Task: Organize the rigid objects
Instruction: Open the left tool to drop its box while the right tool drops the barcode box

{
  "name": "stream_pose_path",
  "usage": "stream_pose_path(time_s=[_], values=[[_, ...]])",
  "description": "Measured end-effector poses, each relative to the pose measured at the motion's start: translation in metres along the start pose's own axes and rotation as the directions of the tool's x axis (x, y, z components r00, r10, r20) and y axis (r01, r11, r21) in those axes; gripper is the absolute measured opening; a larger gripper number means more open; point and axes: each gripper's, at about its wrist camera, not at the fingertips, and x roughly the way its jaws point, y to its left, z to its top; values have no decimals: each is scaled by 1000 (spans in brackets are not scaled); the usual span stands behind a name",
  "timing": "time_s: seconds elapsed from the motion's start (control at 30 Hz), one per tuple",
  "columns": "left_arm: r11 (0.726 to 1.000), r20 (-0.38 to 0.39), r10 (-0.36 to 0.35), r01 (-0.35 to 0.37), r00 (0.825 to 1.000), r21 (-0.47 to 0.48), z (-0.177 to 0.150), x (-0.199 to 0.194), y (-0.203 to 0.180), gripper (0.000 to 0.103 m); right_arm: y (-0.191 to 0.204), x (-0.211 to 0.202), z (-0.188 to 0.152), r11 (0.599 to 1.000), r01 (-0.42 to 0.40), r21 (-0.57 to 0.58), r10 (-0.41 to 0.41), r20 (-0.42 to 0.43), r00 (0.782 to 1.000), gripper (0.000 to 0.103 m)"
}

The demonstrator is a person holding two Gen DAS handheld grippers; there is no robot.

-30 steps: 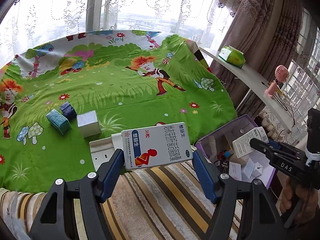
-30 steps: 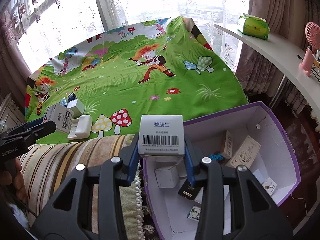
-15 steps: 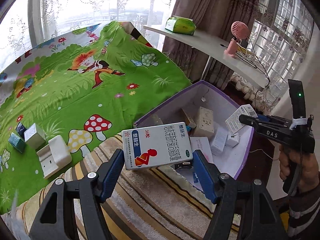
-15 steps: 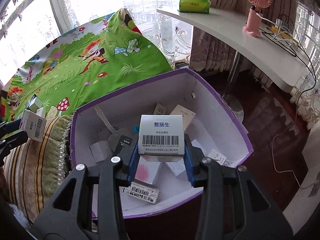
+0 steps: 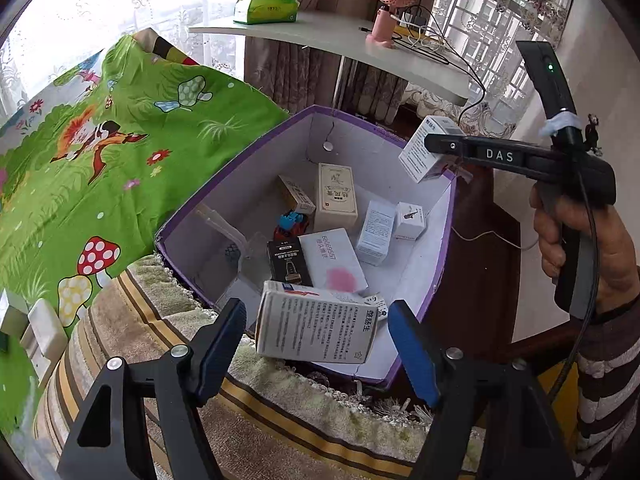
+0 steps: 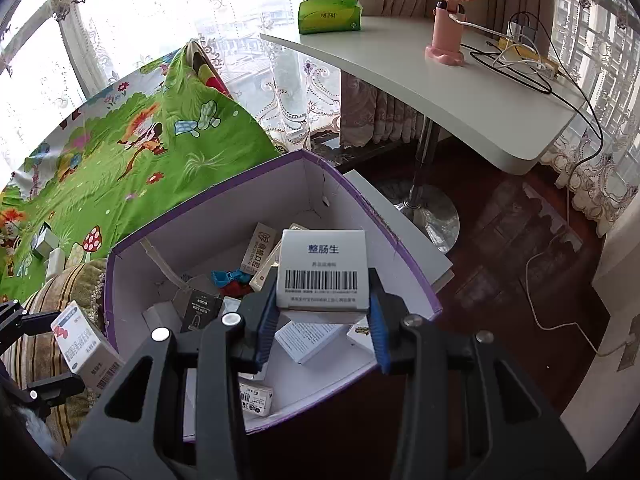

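Observation:
My left gripper (image 5: 316, 314) hangs over the near corner of the open purple carton (image 5: 256, 188). Its jaws are opening. A white medicine box (image 5: 316, 328) sits tilted between the blue pads, with a gap on each side. The same box (image 6: 84, 344) shows at the left edge of the right wrist view. My right gripper (image 6: 322, 300) is shut on a white box with a barcode (image 6: 322, 272), held above the carton's far side (image 6: 224, 220). That box (image 5: 420, 152) also shows in the left wrist view. Several small boxes lie inside the carton.
A bed with a green cartoon sheet (image 5: 100, 140) lies left of the carton, with small boxes (image 6: 48, 248) on it. A striped blanket (image 5: 280, 420) borders the carton's near side. A white desk (image 6: 440, 92) holds a pink fan (image 6: 446, 12), a green tissue pack (image 6: 330, 12) and cables.
Both grippers have swung right from the bed to above the purple carton. The left gripper's box has tipped, turning its printed back face to the camera, and the pads have drawn off it.

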Motion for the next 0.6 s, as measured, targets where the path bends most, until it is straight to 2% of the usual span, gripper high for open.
stream_pose_path(time_s=[0.3, 0.6], values=[[998, 18, -13, 14, 1000, -68, -3, -4, 13, 78, -1, 11, 16, 1000, 1, 3, -1, 9, 1000, 44], [996, 24, -21, 23, 999, -85, -5, -4, 16, 78, -5, 38, 31, 1000, 27, 16, -27, -6, 1000, 44]])
